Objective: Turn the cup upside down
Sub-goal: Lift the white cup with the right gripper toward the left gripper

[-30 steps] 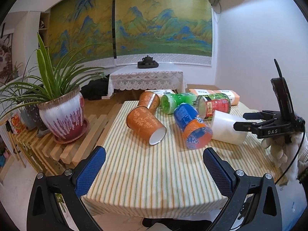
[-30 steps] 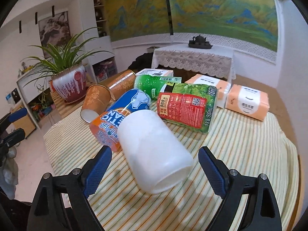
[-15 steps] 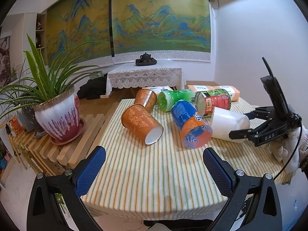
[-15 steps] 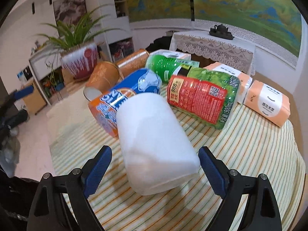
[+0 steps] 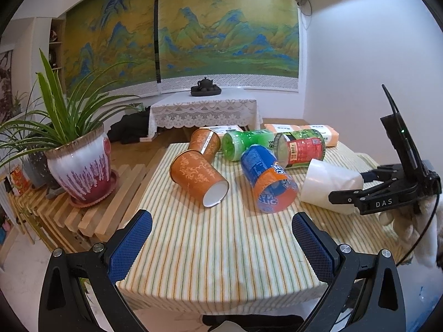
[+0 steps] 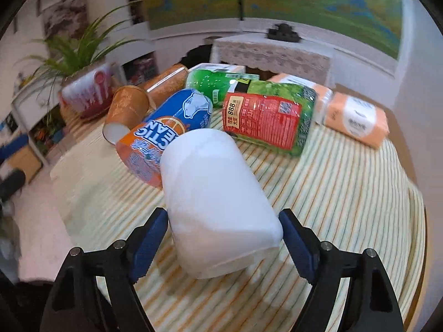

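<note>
A white plastic cup (image 6: 216, 199) lies on its side on the striped tablecloth, its open mouth toward the right wrist camera. My right gripper (image 6: 223, 238) is shut on the white cup, one blue pad on each side near the rim. In the left wrist view the same cup (image 5: 326, 184) lies at the table's right with the right gripper (image 5: 351, 193) around it. My left gripper (image 5: 221, 243) is open and empty above the table's near edge.
Two orange paper cups (image 5: 199, 177) lie on their sides, with a blue-orange can (image 5: 265, 179), a green bottle (image 5: 243, 144), a red-green jar (image 5: 301, 148) and tissue packs (image 6: 354, 116). A potted plant (image 5: 80, 166) stands left of the striped table (image 5: 210, 254).
My right gripper has moved forward and closed its pads onto the white cup, which has tilted a little. The left gripper has stayed open and drifted slightly.
</note>
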